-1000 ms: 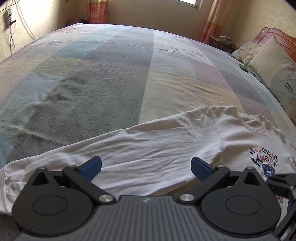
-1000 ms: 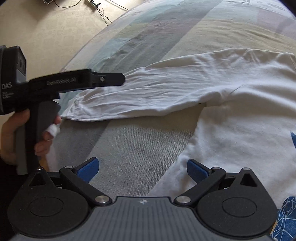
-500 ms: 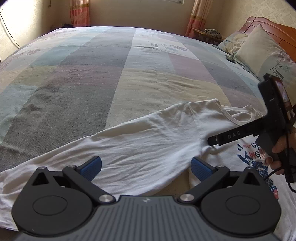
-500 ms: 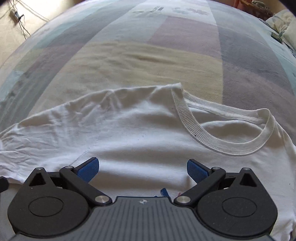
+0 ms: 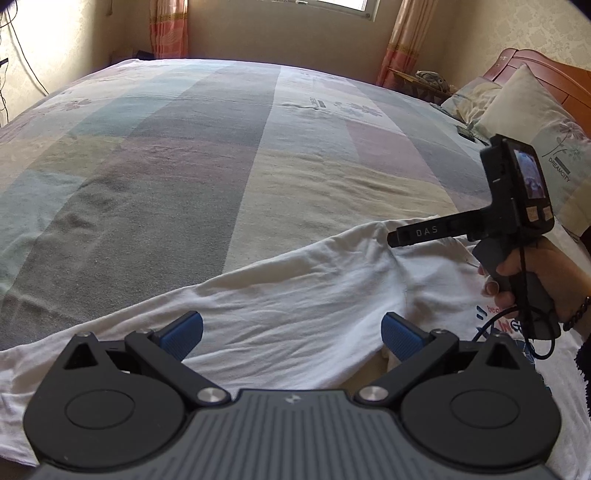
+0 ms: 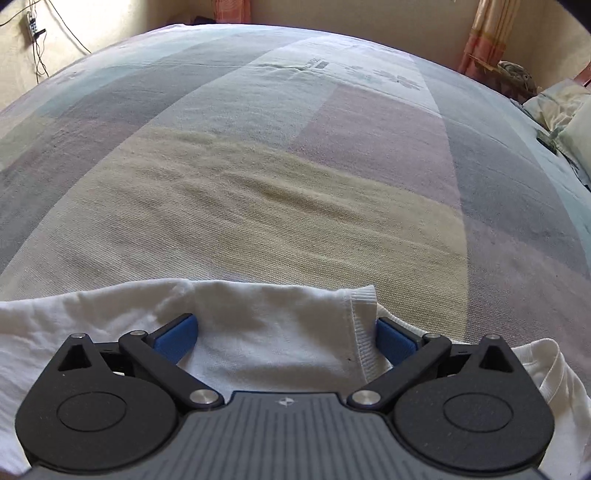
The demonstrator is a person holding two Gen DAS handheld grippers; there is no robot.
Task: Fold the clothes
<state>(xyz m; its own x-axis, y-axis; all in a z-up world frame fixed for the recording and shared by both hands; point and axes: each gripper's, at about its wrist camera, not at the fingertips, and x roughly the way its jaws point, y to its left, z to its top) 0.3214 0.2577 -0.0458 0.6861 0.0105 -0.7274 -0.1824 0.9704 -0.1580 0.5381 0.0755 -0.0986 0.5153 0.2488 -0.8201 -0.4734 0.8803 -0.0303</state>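
A white long-sleeved shirt with a blue print lies flat on the bed, one sleeve stretching left. My left gripper hovers open over that sleeve near the armpit, nothing between its blue pads. In the left wrist view the right gripper is held by a hand over the shirt's shoulder. In the right wrist view the right gripper is open, its blue pads either side of the shoulder fabric, with the ribbed collar against the right pad.
The bed is covered with a pastel patchwork bedspread and stretches far ahead. Pillows and a wooden headboard are at the right. Curtains and a window line the back wall. Cables hang on the left wall.
The right gripper moved forward from the chest to the shoulder edge, so the collar now sits at its right pad. The left gripper's view lifted slightly and shifted along the sleeve.
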